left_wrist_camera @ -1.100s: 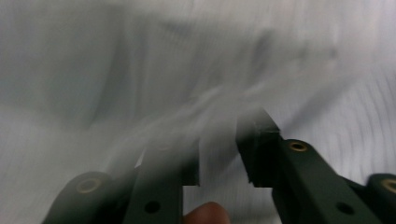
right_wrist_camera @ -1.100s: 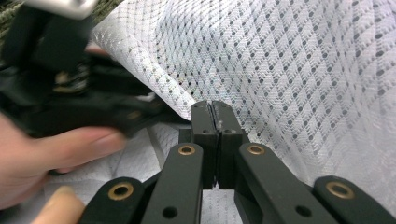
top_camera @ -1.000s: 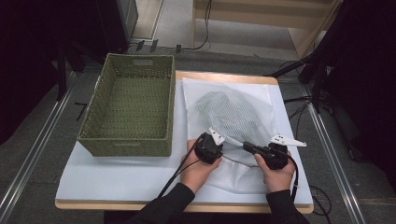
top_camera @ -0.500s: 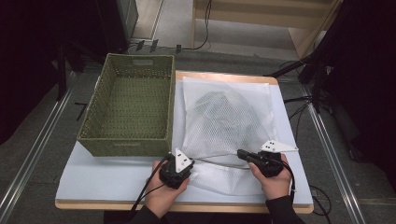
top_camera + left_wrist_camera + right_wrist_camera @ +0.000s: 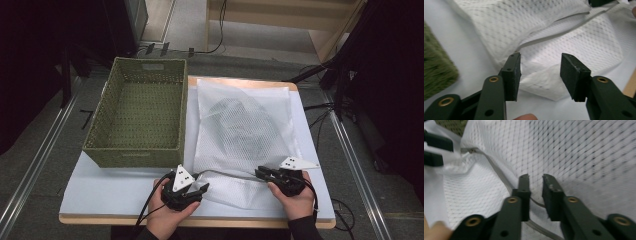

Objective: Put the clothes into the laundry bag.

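High view: a white mesh laundry bag [image 5: 245, 135] lies flat on the white table cover [image 5: 115, 192], just right of an empty green woven basket [image 5: 137, 117], with a dark garment showing dimly through the mesh. The left gripper [image 5: 192, 189] sits at the bag's near-left corner, the right gripper [image 5: 261, 173] at the near edge further right, and the grey zipper line [image 5: 225, 173] runs between them. Left gripper view: the 2 jaws stand apart, having just been opening; the corner of the bag [image 5: 541, 82] lies between and below them, with no pad pressing on it. Right gripper view: the jaws have just been parting and now show a narrow gap, with the zipper edge [image 5: 535, 202] running through that gap; the pads appear clear of it, so I judge the hold released. Judgement: the step in hand seems to be letting go after working the zipper along the opening. To do it well, both grippers should open fully and lift straight off, so the mesh does not snag on a pad and drag the bag out of shape.
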{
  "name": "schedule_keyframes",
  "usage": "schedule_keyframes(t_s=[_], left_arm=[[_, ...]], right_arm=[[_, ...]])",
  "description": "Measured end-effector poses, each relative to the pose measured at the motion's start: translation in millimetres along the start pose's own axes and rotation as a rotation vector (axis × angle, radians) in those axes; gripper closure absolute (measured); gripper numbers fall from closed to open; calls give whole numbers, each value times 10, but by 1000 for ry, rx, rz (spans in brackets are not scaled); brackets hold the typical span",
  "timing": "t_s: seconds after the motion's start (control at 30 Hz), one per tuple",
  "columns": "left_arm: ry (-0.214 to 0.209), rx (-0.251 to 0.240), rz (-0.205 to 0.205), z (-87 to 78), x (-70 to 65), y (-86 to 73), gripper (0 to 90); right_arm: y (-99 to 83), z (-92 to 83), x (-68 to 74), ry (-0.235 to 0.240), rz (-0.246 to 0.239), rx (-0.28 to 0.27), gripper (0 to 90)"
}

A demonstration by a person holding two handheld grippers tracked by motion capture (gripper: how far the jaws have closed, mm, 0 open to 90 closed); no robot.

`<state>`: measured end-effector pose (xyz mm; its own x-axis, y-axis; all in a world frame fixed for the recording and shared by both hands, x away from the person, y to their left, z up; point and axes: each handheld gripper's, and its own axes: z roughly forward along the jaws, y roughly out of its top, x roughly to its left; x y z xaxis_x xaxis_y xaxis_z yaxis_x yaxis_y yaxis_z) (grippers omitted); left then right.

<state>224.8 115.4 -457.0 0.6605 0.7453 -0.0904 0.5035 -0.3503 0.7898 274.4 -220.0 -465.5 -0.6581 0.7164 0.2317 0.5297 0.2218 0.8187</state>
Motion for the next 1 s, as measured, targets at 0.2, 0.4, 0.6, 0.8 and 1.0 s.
schedule_keyframes(t_s=[0.2, 0.4, 0.6, 0.8, 1.0], left_arm=[[-12, 14, 20, 46, -43, -24, 509], [-24, 76, 44, 95, -38, -73, 818], [-79, 82, 48, -9, -9, -72, 900], [-118, 104, 58, -125, -56, -244, 897], [-182, 66, 18, -358, 85, -294, 802]], right_arm=[[-58, -415, -174, -128, 74, -132, 605], [-307, -678, -462, -302, 229, -94, 572], [-530, -715, -582, -388, 276, -15, 564], [-558, -684, -620, -430, 241, 30, 625], [-595, -742, -744, -389, 299, 7, 826]])
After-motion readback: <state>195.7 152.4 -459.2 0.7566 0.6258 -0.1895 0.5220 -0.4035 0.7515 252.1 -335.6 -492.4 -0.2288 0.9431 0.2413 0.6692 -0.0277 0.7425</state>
